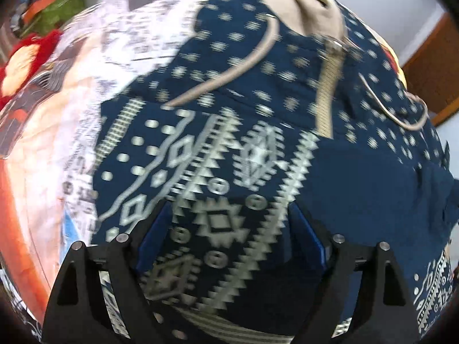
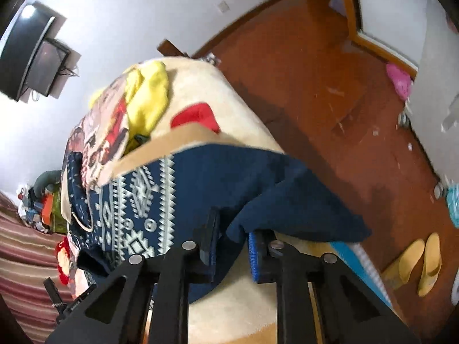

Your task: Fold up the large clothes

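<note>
A navy hoodie [image 1: 258, 149] with white geometric patterns, a tan hood lining and tan drawstrings lies spread on a printed bed cover. My left gripper [image 1: 229, 226] hovers just above its patterned front, fingers wide apart and empty. In the right wrist view the same hoodie [image 2: 160, 189] shows its tan hem and a plain navy sleeve [image 2: 301, 200]. My right gripper [image 2: 232, 243] has a fold of that sleeve hanging between its blue-padded fingers, which stand apart.
A yellow garment [image 2: 149, 97] and a red one [image 2: 198, 117] lie on the cream blanket [image 2: 243, 106] beyond the hoodie. Red and green clothes [image 1: 43, 28] pile up at the far left. The bed edge drops to a wooden floor [image 2: 330, 86] with yellow slippers [image 2: 416, 263].
</note>
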### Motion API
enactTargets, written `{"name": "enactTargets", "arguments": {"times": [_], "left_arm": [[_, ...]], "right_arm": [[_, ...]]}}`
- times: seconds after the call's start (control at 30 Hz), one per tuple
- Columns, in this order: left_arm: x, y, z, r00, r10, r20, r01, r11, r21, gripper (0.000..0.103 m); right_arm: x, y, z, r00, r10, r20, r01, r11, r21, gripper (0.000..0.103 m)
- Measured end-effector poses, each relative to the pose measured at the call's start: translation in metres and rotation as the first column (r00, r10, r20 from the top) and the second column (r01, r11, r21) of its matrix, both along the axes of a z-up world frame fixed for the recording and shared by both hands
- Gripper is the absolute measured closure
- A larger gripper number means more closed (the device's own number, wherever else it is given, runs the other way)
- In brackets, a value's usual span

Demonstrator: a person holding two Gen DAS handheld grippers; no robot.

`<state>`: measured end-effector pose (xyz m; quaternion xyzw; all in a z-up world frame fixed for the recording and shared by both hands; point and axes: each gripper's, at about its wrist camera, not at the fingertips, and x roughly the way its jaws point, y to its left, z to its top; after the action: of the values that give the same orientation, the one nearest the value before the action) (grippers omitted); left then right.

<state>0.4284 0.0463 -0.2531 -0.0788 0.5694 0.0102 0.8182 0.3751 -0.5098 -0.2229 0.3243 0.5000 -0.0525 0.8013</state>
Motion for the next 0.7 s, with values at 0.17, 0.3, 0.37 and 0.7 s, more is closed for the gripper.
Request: {"name": "enactTargets", "arguments": {"times": [0.17, 0.3, 0.37, 0.7], "left_arm": [[-0.001, 0.022, 0.003, 0.998, 0.054, -0.016, -0.054, 0.998, 0.013, 0.019], [-0.015, 0.032, 0.017, 0.999, 0.039, 0.013, -0.039, 0.999, 0.015, 0.02], [-0.024, 0.031, 0.028, 0.999, 0.022, 0.038, -0.023, 0.999, 0.034, 0.019], [-0.054, 0.035, 0.078, 0.989, -0.005, 0.147, 0.005, 1.0, 0.0, 0.019]], "right_arm": [[0.003, 0.016, 0.041, 0.992, 0.048, 0.121, -0.044, 0.998, -0.034, 0.093], [0.007, 0.037, 0.079, 0.97, 0.105, 0.217, -0.099, 0.994, -0.038, 0.093], [0.008, 0.053, 0.098, 0.956, 0.136, 0.26, -0.127, 0.991, -0.05, 0.094], [0.005, 0.181, 0.161, 0.823, 0.417, 0.386, -0.405, 0.907, -0.116, 0.094]]}}
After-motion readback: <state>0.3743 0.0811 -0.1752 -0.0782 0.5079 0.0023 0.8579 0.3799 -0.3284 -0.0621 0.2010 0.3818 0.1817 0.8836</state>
